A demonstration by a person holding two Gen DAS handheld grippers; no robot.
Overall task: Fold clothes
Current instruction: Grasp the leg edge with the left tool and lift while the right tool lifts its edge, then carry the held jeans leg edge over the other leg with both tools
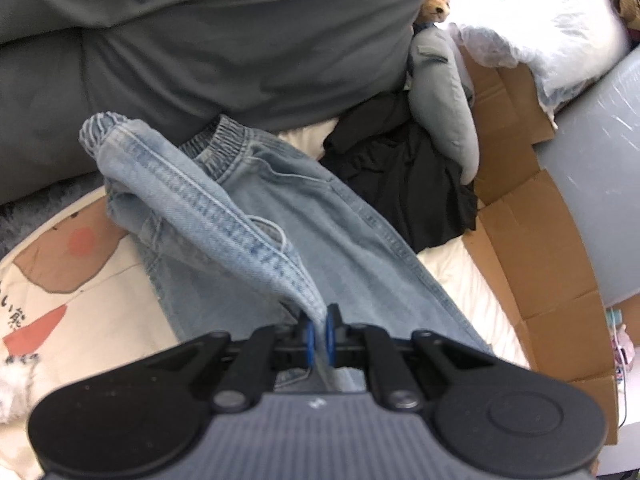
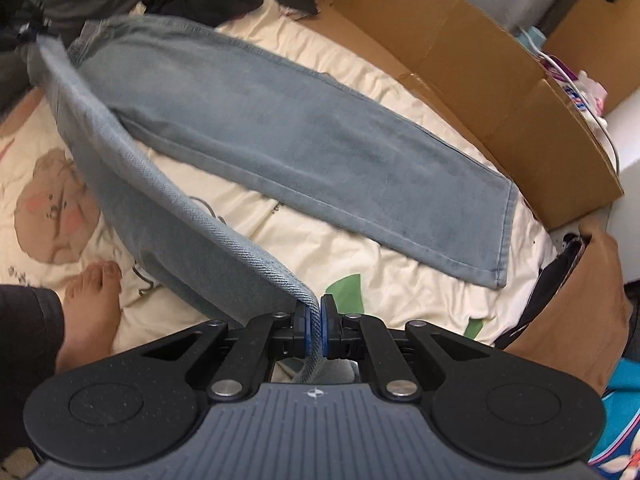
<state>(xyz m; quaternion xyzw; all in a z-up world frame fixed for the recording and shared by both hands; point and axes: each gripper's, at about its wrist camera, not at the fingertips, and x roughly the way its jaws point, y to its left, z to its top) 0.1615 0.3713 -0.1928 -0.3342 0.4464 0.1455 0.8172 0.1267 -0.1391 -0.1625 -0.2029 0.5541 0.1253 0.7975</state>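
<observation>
A pair of light blue jeans (image 1: 304,208) lies on a cream printed blanket (image 1: 80,304). In the left wrist view my left gripper (image 1: 319,334) is shut on a seamed edge of the jeans, lifting a fold that runs up toward the elastic waistband (image 1: 220,140). In the right wrist view my right gripper (image 2: 314,330) is shut on the hem edge of one leg (image 2: 168,208), which is raised off the blanket. The other leg (image 2: 320,136) lies flat, stretching to the right. The left gripper shows dimly at the far upper left, holding the other end.
A grey sofa (image 1: 200,40) backs the blanket. Black clothing (image 1: 404,176) and a grey garment (image 1: 444,92) are piled to the right. Flattened cardboard (image 2: 480,64) borders the blanket's right side. A person's bare foot (image 2: 90,304) rests on the blanket at left.
</observation>
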